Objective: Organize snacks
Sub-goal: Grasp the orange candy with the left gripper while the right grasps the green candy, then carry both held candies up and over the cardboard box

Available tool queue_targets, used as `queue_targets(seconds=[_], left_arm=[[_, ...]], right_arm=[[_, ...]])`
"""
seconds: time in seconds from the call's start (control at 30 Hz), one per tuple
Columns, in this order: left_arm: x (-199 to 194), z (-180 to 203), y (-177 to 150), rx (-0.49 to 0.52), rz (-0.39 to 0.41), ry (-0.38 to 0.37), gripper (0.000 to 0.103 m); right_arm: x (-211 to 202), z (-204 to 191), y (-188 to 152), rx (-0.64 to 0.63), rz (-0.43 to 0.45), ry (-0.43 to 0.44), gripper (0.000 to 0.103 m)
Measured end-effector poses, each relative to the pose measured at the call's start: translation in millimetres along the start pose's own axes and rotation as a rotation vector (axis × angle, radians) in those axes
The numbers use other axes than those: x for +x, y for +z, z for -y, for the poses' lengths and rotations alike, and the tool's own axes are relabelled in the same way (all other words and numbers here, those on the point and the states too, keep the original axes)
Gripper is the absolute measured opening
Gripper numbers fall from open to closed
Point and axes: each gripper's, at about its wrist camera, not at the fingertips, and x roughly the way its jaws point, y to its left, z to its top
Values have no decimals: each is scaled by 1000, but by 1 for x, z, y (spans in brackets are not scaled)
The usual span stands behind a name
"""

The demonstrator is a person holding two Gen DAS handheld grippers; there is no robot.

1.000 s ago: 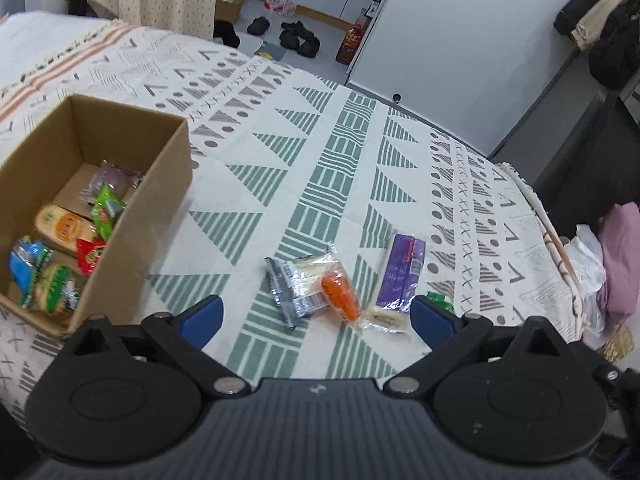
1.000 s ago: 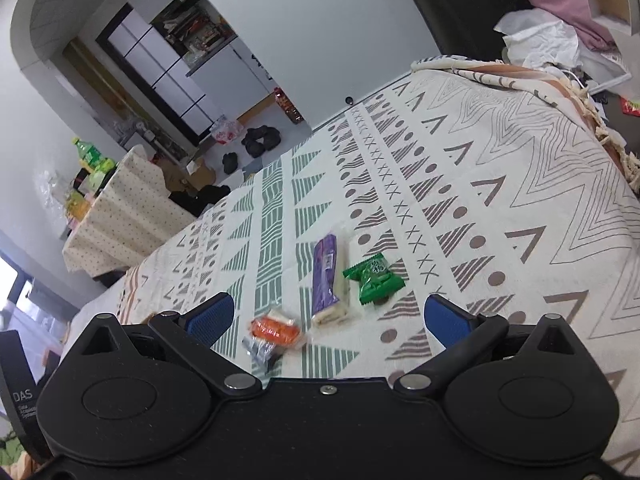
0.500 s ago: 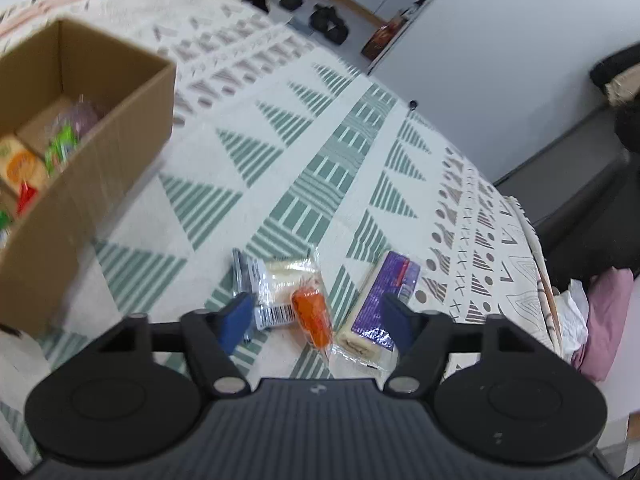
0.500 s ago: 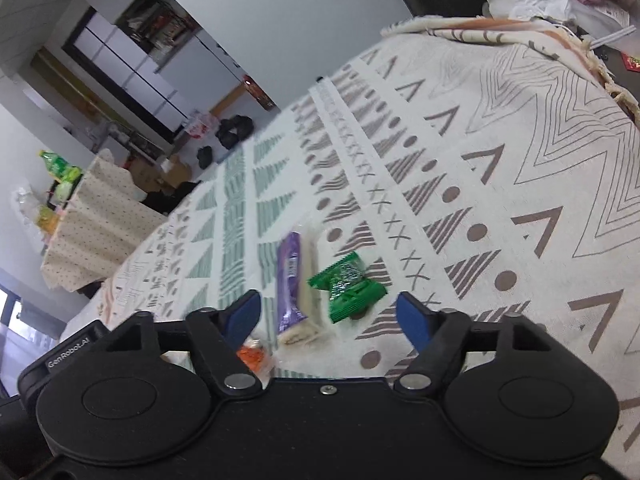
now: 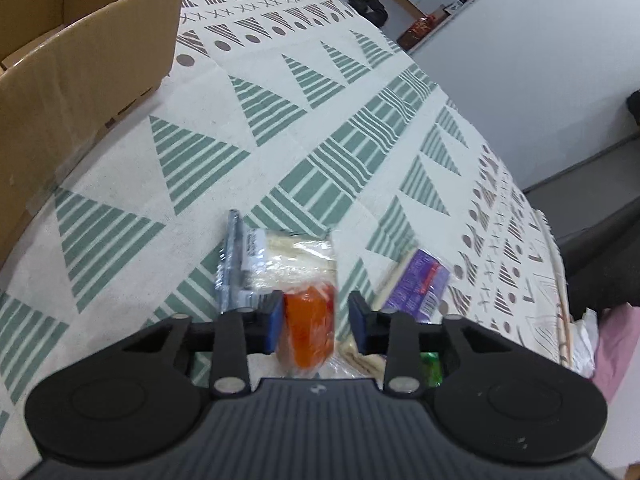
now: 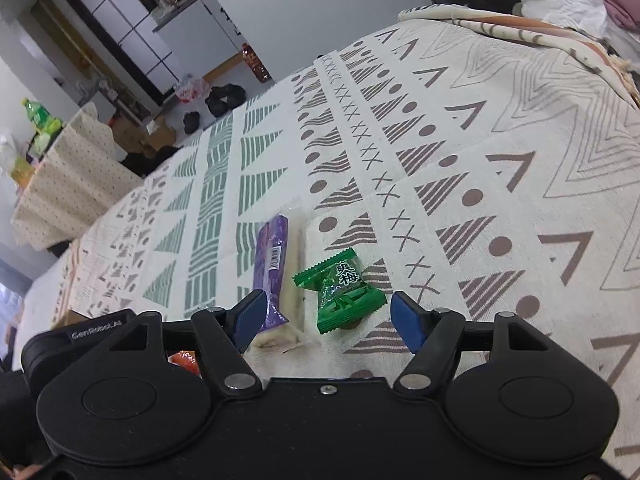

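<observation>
Both grippers lowered over loose snacks on the patterned cloth.

The left gripper [image 5: 316, 320] is seen pinched on the orange snack packet [image 5: 310, 328]: the left blue pad touches it, while contact at the right pad is blurred. A clear-wrapped packet [image 5: 280, 256] lies just beyond, touching the orange one; the purple bar [image 5: 416, 284] rests to the right, and the cardboard box [image 5: 80, 68] stands well apart at upper left. The right gripper [image 6: 328, 316] is held partly spread, its pads apart; the green candy packet [image 6: 344, 292] lies between them, untouched, with the purple bar just beside the left pad. All rest on the tablecloth [image 6: 480, 160].
</observation>
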Motion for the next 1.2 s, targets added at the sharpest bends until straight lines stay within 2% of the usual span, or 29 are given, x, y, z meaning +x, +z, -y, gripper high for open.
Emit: queue_targets(seconds=[0.17,0.27,0.47,0.53,0.63,0.9,1.2], left_arm=[[7,-1,2,18,-21,3,27],[3,-6,3,24,-29,-18,27],[-5,-9,8,51,-36,-60,26],[-10,-9,10,62,-28,-71,26],[-20,-8,10,90,-13,-86,26],[-48,-16,3,140,16,-116,26],[-79,-25,1,169,52,-130,26]], right_arm=[[17,-8,2,-58,-10,-33,67],[25,-11,2,-83,-17,-46,63],[40,-15,4,-109,-24,-80,62],[45,-16,3,-122,-37,-82,55],[48,-16,-1,-145,-62,-120,38],[24,-14,-10,-118,-99,-121,32],[-17,-25,-14,-105,-34,-86,32]])
